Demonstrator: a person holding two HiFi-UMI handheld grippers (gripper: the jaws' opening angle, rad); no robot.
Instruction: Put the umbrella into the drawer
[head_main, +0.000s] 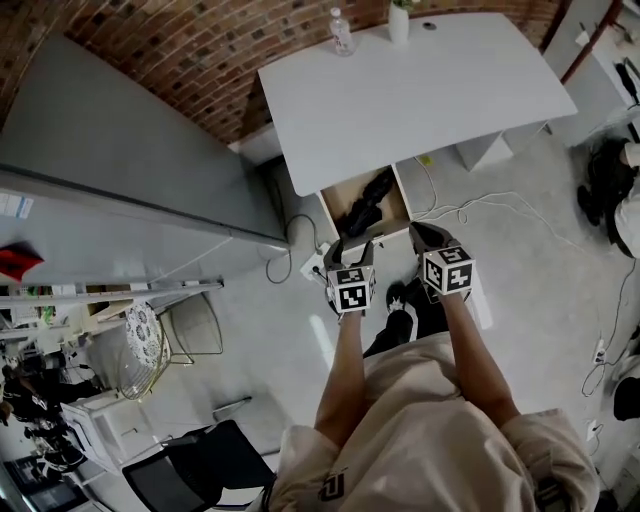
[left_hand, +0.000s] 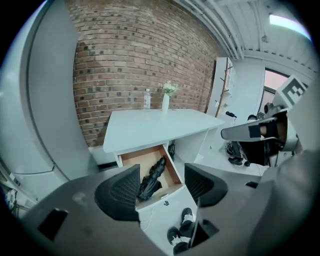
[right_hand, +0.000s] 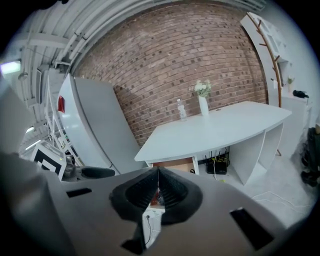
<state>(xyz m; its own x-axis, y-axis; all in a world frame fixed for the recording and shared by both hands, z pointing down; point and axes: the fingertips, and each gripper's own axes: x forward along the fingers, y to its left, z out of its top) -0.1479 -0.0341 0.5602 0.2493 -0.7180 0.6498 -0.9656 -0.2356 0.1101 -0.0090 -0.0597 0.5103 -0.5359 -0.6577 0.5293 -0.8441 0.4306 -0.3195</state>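
1. A clear bottle (head_main: 342, 32) and a white vase (head_main: 398, 22) are set upright near the far edge of the white surface (head_main: 430, 90).
2. A brick wall (head_main: 170, 45) is seen behind it.
3. A black chair (head_main: 190, 470) is seen on the floor (head_main: 540, 260).

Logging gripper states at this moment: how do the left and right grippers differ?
The left gripper has its jaws apart; the right gripper has its jaws shut together. The left looks down onto the black umbrella lying in the open drawer; the right aims more level, toward the white desk. Both hold nothing.
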